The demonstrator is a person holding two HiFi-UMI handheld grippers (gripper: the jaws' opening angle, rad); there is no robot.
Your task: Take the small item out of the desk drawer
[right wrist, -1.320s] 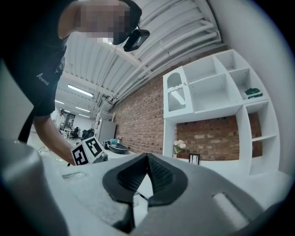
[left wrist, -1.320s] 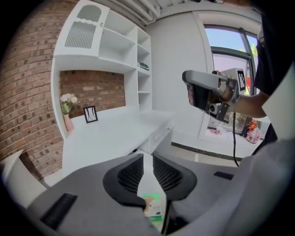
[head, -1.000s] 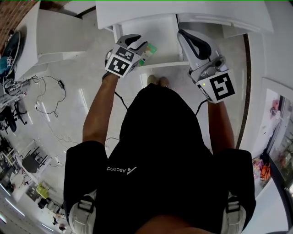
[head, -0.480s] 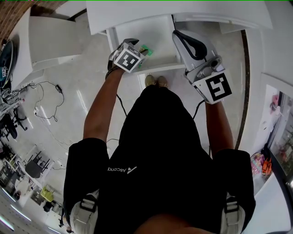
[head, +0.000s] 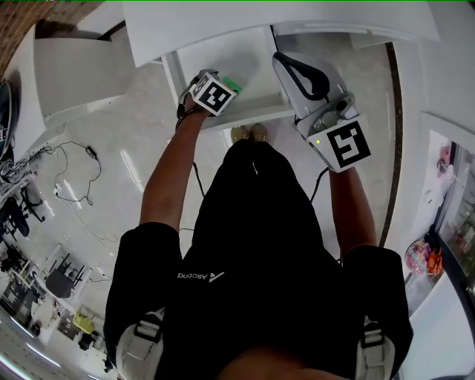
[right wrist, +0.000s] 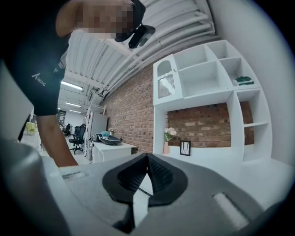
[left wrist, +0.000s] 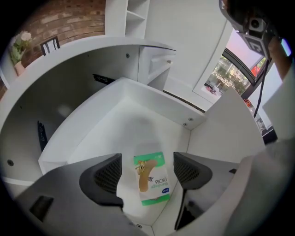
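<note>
Table (head: 334, 18) is sitting at the top of head view w/ its drawer (head: 223, 53) standing pulled out toward the person. No real change there vs a sec ago.

What's changing is the L gripper (left wrist: 147, 165). It's been moving in from the drawer's front-left corner to right over the drawer floor, and its jaws are opening wide at this moment. In L gripper view the small item, a green-and-white packet (left wrist: 150, 179), is lying flat on the drawer floor toward the near end. It's framed btw the two jaws w/ clear gaps on both sides, and the pads aren't touching it. So the packet's still in the drawer, not picked yet.

My read: this is the pre-grasp step, w/ the jaws widening to straddle the packet. Next prob. needs a drop down + a squeeze across its narrow sides. A thin flat packet on a smooth floor is looking tricky, and it may slide instead of lifting.

Pose: L arm is reaching fwd, nearly straight. It's tipping the gripper down into the drawer, marker cube facing up. R arm is bending at the elbow and holding R gripper (right wrist: 146, 177) up just right of the drawer, not touching it as far as I can tell. Its jaws are resting together w/ nothing btw them, so it's idling.
</note>
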